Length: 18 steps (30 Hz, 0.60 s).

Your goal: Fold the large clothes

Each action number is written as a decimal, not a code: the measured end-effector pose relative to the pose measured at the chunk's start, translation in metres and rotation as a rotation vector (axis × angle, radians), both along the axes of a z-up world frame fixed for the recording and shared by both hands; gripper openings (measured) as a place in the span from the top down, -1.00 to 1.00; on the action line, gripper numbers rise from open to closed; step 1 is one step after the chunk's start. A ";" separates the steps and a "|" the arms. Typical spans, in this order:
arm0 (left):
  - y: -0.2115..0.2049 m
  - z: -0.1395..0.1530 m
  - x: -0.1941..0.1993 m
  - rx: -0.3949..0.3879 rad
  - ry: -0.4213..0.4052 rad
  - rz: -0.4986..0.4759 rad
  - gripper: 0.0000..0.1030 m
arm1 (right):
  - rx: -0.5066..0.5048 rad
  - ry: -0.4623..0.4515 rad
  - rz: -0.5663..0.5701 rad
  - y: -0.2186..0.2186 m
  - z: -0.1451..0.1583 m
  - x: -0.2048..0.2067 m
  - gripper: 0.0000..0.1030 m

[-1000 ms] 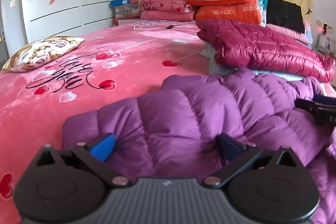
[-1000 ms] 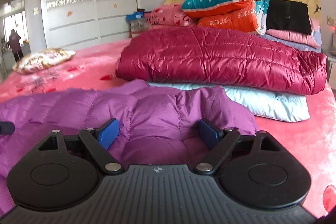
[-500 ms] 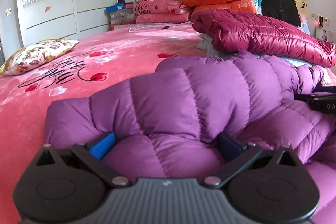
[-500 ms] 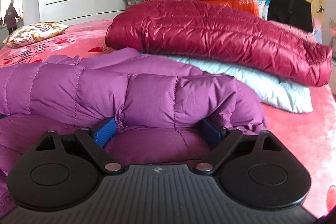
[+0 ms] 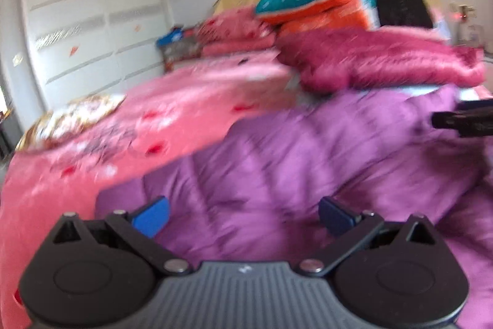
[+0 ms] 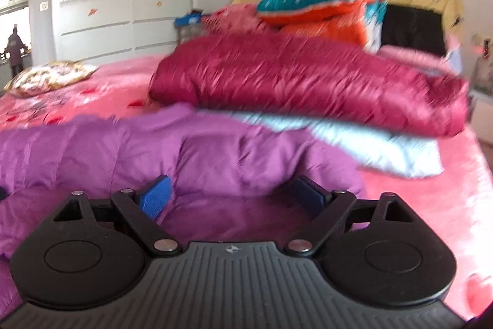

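A purple quilted down jacket lies bunched on the pink bed; the right wrist view shows it too. My left gripper hovers over the jacket's left part, its blue-padded fingers spread wide, and it is open. My right gripper is open over the jacket's right end, with puffy fabric bulging between its fingers. The right gripper's black tip shows at the right edge of the left wrist view. Both views are motion-blurred.
A folded maroon down jacket rests on a pale blue garment behind the purple one. Stacked pillows and quilts sit at the headboard. A patterned cushion lies far left. White wardrobe doors stand beyond the bed.
Both grippers have lifted and drawn back from the low position pressed against the jacket half a second ago. The jacket sits lower in view, and both views are now blurred.
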<state>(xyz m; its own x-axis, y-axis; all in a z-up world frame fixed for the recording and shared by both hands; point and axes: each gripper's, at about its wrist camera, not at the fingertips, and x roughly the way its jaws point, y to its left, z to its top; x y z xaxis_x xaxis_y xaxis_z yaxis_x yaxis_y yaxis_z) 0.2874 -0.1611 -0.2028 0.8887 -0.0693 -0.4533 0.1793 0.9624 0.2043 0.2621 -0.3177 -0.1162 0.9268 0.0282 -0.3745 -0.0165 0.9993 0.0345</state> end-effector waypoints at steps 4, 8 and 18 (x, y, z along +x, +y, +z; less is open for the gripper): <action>-0.030 0.021 -0.004 -0.028 0.003 -0.075 -0.99 | 0.031 -0.038 -0.041 -0.016 0.018 -0.003 -1.00; -0.057 0.017 0.019 -0.069 0.077 -0.120 -0.99 | 0.033 0.006 -0.088 -0.029 0.010 0.005 -1.00; -0.066 -0.019 0.040 -0.078 0.131 -0.101 -1.00 | 0.096 0.134 -0.129 -0.052 -0.023 0.029 -1.00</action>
<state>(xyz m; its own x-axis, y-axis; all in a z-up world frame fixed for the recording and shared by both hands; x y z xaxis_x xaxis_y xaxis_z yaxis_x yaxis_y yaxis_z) 0.3273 -0.2267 -0.2217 0.8089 -0.1949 -0.5547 0.2963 0.9500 0.0982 0.2912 -0.3696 -0.1387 0.8672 -0.0462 -0.4959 0.1230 0.9847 0.1233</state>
